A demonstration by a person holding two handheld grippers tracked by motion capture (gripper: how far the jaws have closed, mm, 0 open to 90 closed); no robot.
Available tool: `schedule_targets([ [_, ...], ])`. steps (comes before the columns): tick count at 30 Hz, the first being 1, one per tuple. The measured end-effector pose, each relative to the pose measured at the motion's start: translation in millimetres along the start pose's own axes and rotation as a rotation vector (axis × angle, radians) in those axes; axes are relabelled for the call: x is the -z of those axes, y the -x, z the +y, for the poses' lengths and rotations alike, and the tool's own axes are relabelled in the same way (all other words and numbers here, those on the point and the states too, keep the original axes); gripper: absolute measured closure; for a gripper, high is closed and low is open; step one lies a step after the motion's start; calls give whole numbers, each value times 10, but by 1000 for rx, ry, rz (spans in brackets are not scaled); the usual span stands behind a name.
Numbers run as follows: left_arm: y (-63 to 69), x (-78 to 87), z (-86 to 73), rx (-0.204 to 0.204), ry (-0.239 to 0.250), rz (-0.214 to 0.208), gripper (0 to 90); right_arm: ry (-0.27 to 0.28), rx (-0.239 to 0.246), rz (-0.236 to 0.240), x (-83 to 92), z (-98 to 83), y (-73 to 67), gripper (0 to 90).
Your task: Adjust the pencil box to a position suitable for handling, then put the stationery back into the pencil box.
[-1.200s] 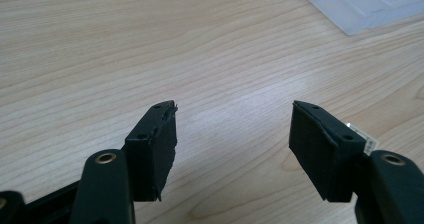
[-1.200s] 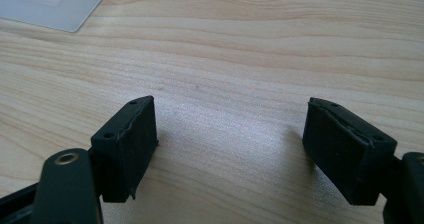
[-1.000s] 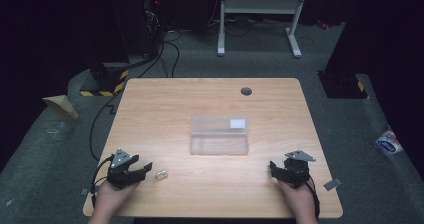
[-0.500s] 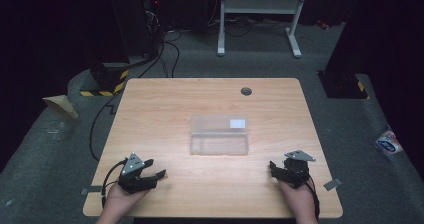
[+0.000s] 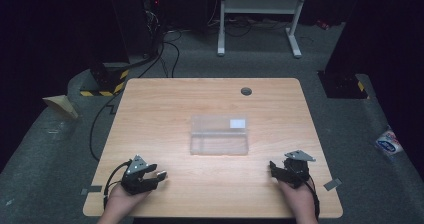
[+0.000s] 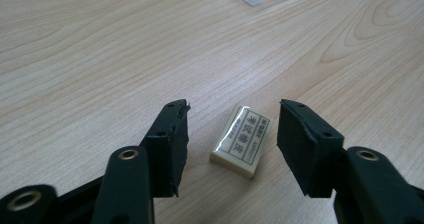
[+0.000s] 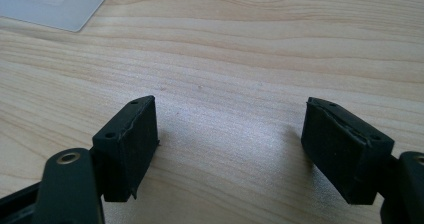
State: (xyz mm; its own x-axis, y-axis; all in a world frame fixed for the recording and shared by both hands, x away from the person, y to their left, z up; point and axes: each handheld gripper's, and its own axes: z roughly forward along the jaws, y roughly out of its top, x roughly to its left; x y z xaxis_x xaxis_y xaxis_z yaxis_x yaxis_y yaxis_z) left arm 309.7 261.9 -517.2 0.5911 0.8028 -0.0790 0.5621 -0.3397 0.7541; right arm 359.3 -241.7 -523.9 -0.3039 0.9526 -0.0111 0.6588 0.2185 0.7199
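L gripper (image 6: 232,134) low over table (image 5: 210,99), jaws spread but just been closing; small cream eraser (image 6: 241,140) lies flat btwn them, not yet touched by either pad, gap seen each side. Clear plastic box (image 5: 219,135) seen well ahead of L gripper, to its right. R gripper (image 7: 230,144) held at table's near edge, jaws spread wide, nothing btwn, bare wood beneath.

Place: a lab or recording studio
Surroundings: dark walls, grey carpet (image 5: 60,149)
Signs: cables (image 5: 165,49) far left, hazard-striped block (image 5: 107,81), white stand (image 5: 260,19) beyond the tabletop (image 5: 165,109)
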Motion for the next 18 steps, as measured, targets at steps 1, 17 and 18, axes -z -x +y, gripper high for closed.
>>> schedule_targets([
  [1, -5, -2, -4, 1, -1, -6, 478, 1, 4, 0, -1, 0, 2, 223],
  [17, 28, -69, -39, -36, -5, 2, 617, 1, 17, 1, -2, 2, 1, 231],
  [18, 32, -69, -40, -39, -6, 3, 630, 2, 16, 1, -2, 2, 1, 230],
])
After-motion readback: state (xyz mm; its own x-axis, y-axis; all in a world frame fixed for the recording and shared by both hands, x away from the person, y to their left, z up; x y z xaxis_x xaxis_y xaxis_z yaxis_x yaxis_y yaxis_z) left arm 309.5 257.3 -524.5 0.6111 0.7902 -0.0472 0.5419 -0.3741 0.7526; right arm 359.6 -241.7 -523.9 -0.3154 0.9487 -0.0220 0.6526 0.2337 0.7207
